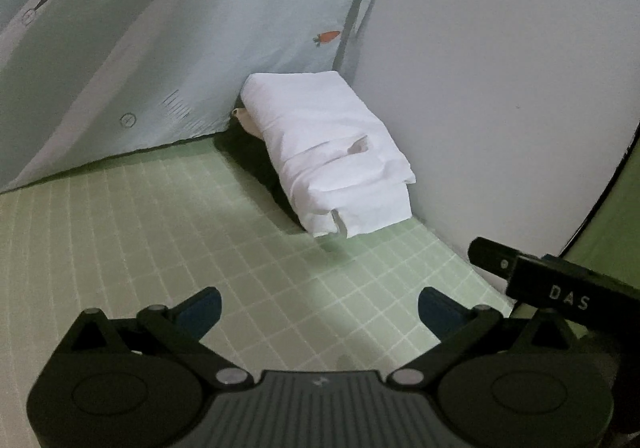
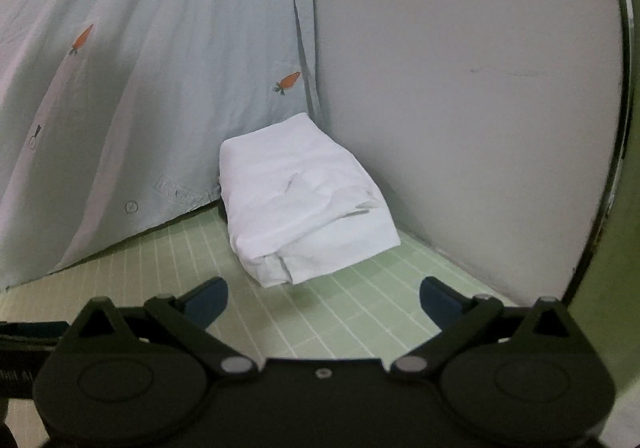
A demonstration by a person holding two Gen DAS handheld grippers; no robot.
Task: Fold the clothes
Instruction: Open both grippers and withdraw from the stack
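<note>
A white folded garment (image 1: 326,154) lies on the green grid mat (image 1: 160,232), pushed into the corner where a pale blue sheet meets the wall. In the right wrist view the same folded garment (image 2: 298,204) shows a hem at its near end. My left gripper (image 1: 319,308) hovers over the mat short of the bundle, open and holding nothing. Just before the bundle's near end, my right gripper (image 2: 323,300) also stands open and holds nothing. The right gripper's body (image 1: 548,280) shows at the right of the left wrist view.
A pale blue sheet with carrot prints (image 2: 120,88) hangs at the left behind the mat. A plain grey wall (image 2: 460,108) closes the right side. Something dark (image 1: 256,160) sits under the garment's left edge. Bare green mat (image 2: 120,288) lies in front.
</note>
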